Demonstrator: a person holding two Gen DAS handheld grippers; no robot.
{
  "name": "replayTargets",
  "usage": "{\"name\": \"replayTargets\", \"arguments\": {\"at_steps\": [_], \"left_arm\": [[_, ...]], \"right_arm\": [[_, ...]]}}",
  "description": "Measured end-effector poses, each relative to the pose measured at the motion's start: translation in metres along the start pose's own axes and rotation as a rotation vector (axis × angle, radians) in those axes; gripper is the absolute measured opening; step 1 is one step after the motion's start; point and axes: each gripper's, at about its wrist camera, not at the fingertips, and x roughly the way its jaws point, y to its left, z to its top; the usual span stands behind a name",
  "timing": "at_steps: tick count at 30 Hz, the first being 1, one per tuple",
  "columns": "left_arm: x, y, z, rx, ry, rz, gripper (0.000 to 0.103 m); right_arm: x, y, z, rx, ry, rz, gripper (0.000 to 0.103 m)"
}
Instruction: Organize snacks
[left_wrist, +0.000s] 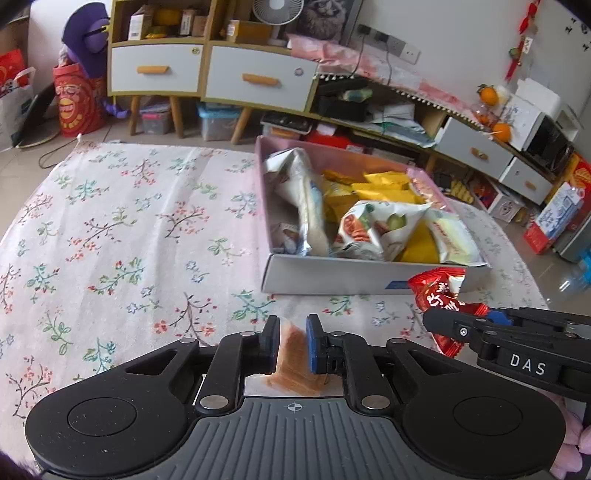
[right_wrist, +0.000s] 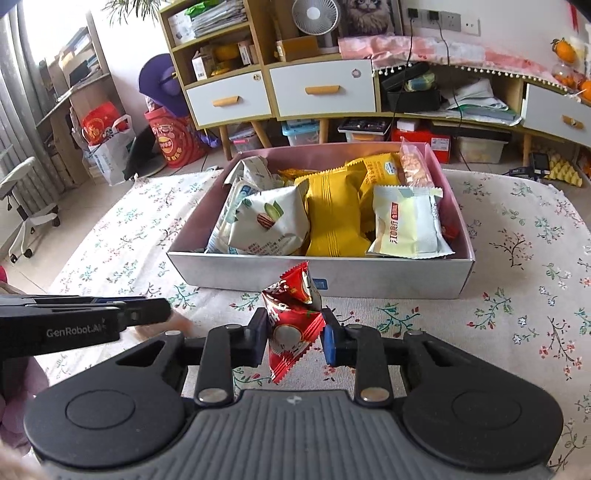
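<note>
My left gripper is shut on a clear-wrapped orange-brown snack, held above the floral cloth. My right gripper is shut on a red snack packet, just in front of the box; the packet also shows in the left wrist view. The pink-lined white box holds several snack packs: yellow packs, a white nut pack and a pale pack. The box also shows in the left wrist view. The left gripper appears at the left of the right wrist view.
The table is covered by the floral cloth. Behind it stand white-drawer cabinets, a low shelf with clutter, a fan, red bags and a stool on the floor.
</note>
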Motion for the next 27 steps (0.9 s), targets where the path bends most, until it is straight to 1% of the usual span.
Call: {"name": "replayTargets", "arguments": {"at_steps": [2, 4, 5, 8, 9, 10, 11, 12, 16, 19, 20, 22, 23, 24, 27], "left_arm": [[0.001, 0.000, 0.000, 0.012, 0.014, 0.006, 0.013], [0.003, 0.003, 0.000, 0.005, 0.037, -0.016, 0.013], [0.003, 0.004, 0.000, 0.000, 0.038, -0.015, 0.014], [0.004, 0.003, -0.002, 0.015, 0.040, -0.013, 0.023], [0.004, 0.002, -0.002, 0.025, 0.040, -0.022, 0.032], [0.005, 0.000, -0.003, 0.039, 0.043, -0.037, 0.039], [0.006, -0.002, -0.004, 0.058, 0.049, -0.054, 0.054], [0.008, -0.005, -0.006, 0.080, 0.057, -0.065, 0.061], [0.020, -0.017, -0.013, 0.187, 0.098, -0.044, 0.061], [0.026, -0.020, -0.019, 0.227, 0.127, -0.017, 0.061], [0.027, -0.020, -0.020, 0.236, 0.135, -0.012, 0.059], [0.026, -0.021, -0.021, 0.252, 0.136, 0.002, 0.053], [0.026, -0.022, -0.020, 0.255, 0.138, 0.012, 0.042], [0.025, -0.022, -0.020, 0.256, 0.137, 0.022, 0.034], [0.023, -0.020, -0.017, 0.229, 0.138, 0.020, 0.032]], "right_arm": [[-0.002, -0.002, 0.000, 0.007, -0.006, 0.003, 0.027], [-0.003, -0.003, 0.001, 0.014, -0.008, 0.005, 0.027], [-0.003, -0.004, 0.001, 0.016, -0.008, 0.005, 0.027], [-0.003, -0.006, 0.000, 0.016, 0.001, 0.003, 0.027], [-0.002, -0.006, -0.001, 0.016, 0.006, 0.000, 0.027], [-0.002, -0.007, -0.001, 0.016, 0.010, -0.002, 0.027], [-0.001, -0.007, -0.002, 0.017, 0.013, -0.004, 0.027], [-0.001, -0.007, -0.002, 0.018, 0.016, -0.006, 0.027], [0.000, -0.009, -0.003, 0.022, 0.026, -0.008, 0.027], [0.000, -0.010, -0.004, 0.018, 0.031, -0.011, 0.027], [-0.001, -0.011, -0.004, 0.017, 0.033, -0.012, 0.027], [-0.001, -0.011, -0.005, 0.015, 0.035, -0.013, 0.027], [-0.001, -0.011, -0.005, 0.014, 0.036, -0.014, 0.027], [0.000, -0.012, -0.005, 0.013, 0.037, -0.015, 0.027], [0.000, -0.012, -0.006, 0.008, 0.040, -0.019, 0.027]]}}
